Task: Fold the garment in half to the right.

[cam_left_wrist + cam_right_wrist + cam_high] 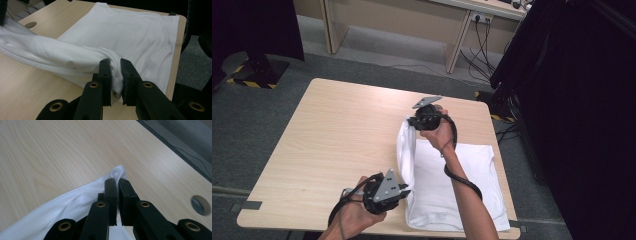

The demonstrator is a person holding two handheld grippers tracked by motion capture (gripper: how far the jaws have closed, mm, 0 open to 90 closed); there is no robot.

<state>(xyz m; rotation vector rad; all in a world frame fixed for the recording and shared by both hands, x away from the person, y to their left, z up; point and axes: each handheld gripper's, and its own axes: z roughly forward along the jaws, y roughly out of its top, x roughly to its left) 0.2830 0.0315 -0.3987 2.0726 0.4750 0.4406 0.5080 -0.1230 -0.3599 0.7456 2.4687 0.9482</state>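
A white T-shirt [462, 175] lies on the right part of the light wooden table [327, 135], its left edge lifted into a fold between the two grippers. My left gripper [407, 191] is at the near end of that fold, shut on a bunch of the white cloth [115, 75]. At the far end, my right gripper [412, 121] is shut on a corner of the T-shirt [117, 173], held a little above the tabletop. The rest of the T-shirt [130, 32] stays flat on the table.
A round cable hole [200, 205] sits in the tabletop near the right gripper. The table's right edge [507, 185] runs close by the shirt. Black curtains [582, 100] hang on the right, and a desk with cables [477, 45] stands behind.
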